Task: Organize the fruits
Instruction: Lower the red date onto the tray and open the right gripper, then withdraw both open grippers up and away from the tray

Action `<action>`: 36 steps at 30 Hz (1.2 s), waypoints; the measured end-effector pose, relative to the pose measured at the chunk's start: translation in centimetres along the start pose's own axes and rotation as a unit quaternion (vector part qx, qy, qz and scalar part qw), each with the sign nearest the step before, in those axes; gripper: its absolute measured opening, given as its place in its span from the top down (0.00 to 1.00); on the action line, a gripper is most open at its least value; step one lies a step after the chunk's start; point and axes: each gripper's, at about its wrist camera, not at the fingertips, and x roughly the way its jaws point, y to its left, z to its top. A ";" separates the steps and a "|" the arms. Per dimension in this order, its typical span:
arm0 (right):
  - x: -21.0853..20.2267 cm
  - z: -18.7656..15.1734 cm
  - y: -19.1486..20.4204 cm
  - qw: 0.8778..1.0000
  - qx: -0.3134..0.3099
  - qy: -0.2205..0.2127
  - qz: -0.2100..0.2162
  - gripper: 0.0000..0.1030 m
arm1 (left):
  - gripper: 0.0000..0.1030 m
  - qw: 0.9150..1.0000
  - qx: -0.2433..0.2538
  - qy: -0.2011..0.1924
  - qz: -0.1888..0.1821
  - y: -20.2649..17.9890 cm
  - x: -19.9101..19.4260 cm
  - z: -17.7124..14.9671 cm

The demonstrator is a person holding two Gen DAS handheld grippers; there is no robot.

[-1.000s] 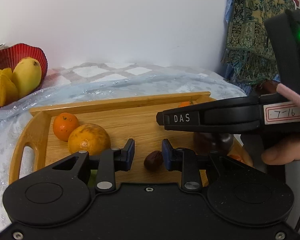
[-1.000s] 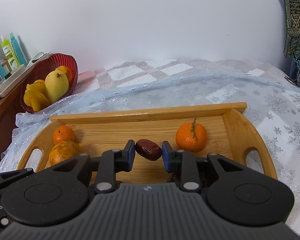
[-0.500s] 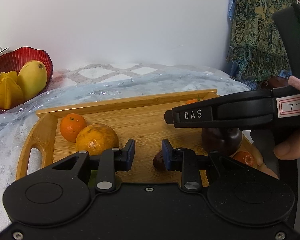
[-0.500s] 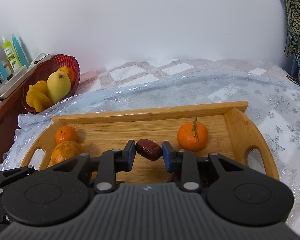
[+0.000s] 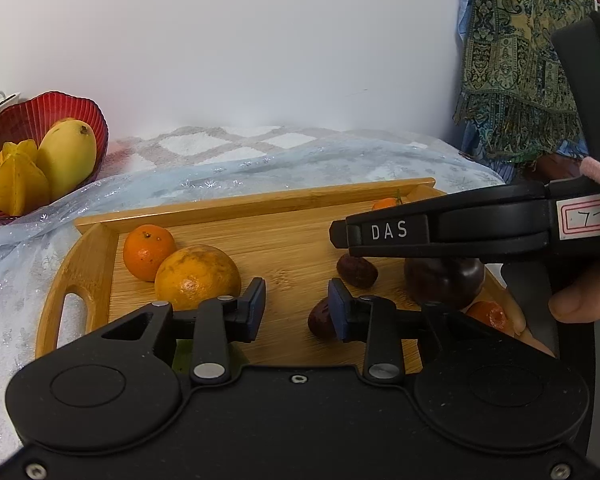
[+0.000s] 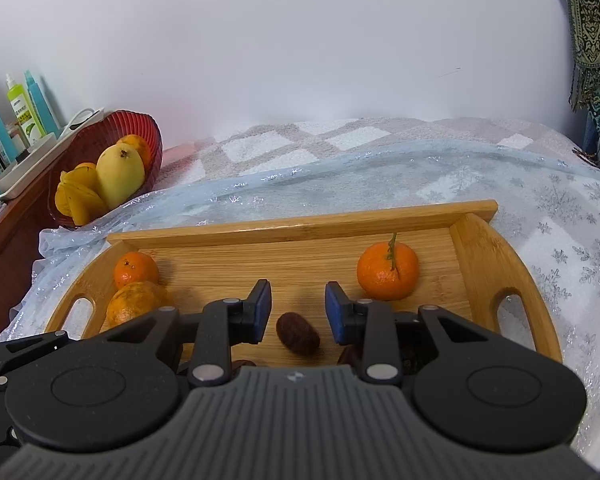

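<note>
A wooden tray [image 6: 300, 222] holds a stemmed tangerine [image 6: 387, 270] at right, a small tangerine [image 6: 135, 269] and a larger orange [image 6: 138, 307] at left. A dark red date [image 6: 298, 333] lies on the tray floor between and below my open right gripper [image 6: 297, 307]. In the left wrist view my left gripper [image 5: 296, 306] is open and empty above the tray [image 5: 284, 200], with a second date [image 5: 321, 320] beside its right finger, the released date [image 5: 356, 270] and a dark round fruit [image 5: 444, 280] under the right gripper's body.
A red bowl [image 6: 140, 124] with a mango and starfruit stands at the back left. Bottles [image 6: 20, 110] stand on a shelf farther left. A patterned cloth [image 5: 512, 60] hangs at right. The tray rests on a snowflake tablecloth [image 6: 560, 248].
My right gripper has opened and let go of the date, which now lies on the tray floor. The left gripper has drifted slightly left.
</note>
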 end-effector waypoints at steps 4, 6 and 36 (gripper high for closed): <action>-0.3 -0.1 0.1 1.000 0.001 -0.002 0.005 0.51 | 0.65 1.000 0.000 -0.002 0.000 0.0 -0.1 0.0; -0.6 -0.2 0.3 1.000 -0.001 -0.005 0.006 0.48 | 0.64 1.000 0.001 -0.003 0.000 0.1 -0.3 0.1; -7.3 -1.8 -1.2 0.992 0.005 -0.123 -0.037 0.13 | 0.31 0.999 -0.007 -0.044 0.007 0.8 -5.0 -1.2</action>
